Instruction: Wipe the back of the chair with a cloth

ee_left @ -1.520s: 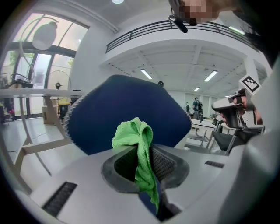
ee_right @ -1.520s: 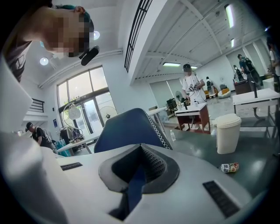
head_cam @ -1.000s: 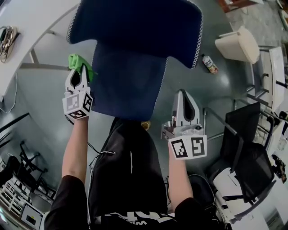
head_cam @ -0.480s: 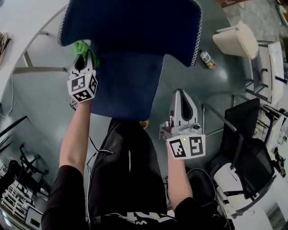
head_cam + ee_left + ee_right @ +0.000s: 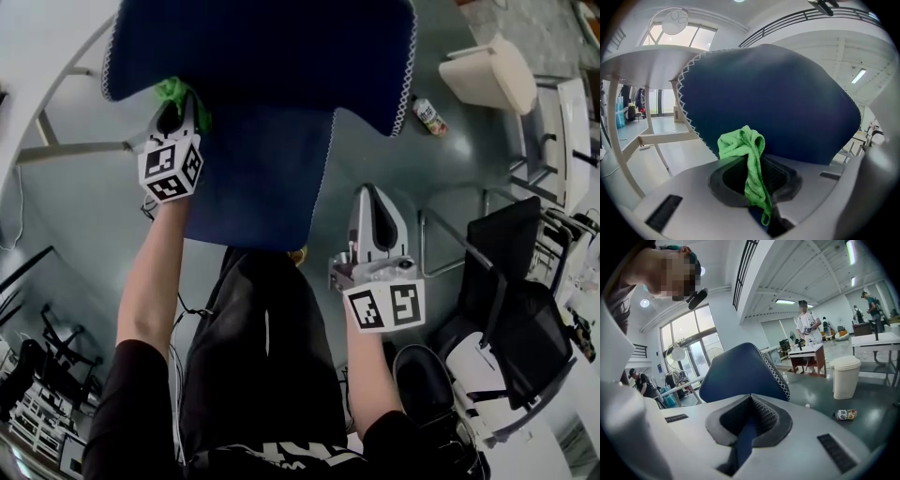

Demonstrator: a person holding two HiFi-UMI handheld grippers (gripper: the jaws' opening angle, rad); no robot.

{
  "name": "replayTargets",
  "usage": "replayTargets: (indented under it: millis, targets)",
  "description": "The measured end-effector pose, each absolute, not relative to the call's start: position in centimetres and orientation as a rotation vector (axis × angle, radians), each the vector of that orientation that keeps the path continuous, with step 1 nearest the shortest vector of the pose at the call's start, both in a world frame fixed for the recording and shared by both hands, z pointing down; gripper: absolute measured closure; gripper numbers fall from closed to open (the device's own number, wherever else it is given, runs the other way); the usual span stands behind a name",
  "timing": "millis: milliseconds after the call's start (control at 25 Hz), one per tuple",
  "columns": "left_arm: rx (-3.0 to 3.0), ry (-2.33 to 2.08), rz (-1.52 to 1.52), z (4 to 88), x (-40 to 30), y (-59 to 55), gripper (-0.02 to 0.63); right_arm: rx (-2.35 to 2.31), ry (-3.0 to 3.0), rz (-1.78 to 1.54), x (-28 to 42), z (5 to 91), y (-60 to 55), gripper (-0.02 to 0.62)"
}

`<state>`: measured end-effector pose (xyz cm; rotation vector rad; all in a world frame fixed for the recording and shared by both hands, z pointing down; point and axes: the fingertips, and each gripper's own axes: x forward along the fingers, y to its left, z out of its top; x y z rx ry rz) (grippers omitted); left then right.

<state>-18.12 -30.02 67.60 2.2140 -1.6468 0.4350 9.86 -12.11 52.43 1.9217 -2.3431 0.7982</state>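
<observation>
A white table point(image 5: 42, 56) fills the far left corner of the head view, and its underside and legs show at the left of the left gripper view point(image 5: 647, 61).

Just right of it, the left gripper point(image 5: 180, 107) points away from the person, up toward the blue chair point(image 5: 262, 56). Its jaws are clamped on the green cloth point(image 5: 174, 92). In the left gripper view the cloth point(image 5: 740, 145) lies lengthwise along the line where the jaws point(image 5: 751, 164) meet. Its bunched end sticks out past the tips toward the chair point(image 5: 778, 103), and a thin tail trails back toward the camera. The bunched end sits at the chair's left edge, where the wide white-stitched part meets the narrower blue panel below it. Whether it presses on the fabric cannot be told.

The narrower panel runs down the middle of the head view to the person's legs.

Right of the panel's lower right corner, the right gripper point(image 5: 369, 193) points the same way, apart from the chair. Its jaws point(image 5: 749, 398) are closed together with nothing between them, and the chair point(image 5: 736, 371) stands beyond its tips.

Farther right, on the grey floor, a small bottle point(image 5: 429, 114) lies on its side near a white bin point(image 5: 487, 75). A black office chair point(image 5: 525, 319) stands at the right edge.
</observation>
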Motion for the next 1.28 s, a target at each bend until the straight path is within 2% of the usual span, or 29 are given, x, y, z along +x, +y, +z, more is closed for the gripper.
replayTargets:
  millis: [640,960,1280]
  targets:
    - [2.407,-1.284,0.380,67.7,-3.9,-26.8,0.548,1.990,-2.280,0.810,11.8,52.5,-9.8,0.600]
    - [2.535,-0.961,0.403,67.7,5.1,-23.4,0.548,2.034,-2.247,0.827,13.2,52.9,-8.7,0.599]
    - [2.608,-0.746,0.400,66.5,9.4,-21.3,0.548,2.048,-2.242,0.830,14.1,52.7,-8.3,0.598]
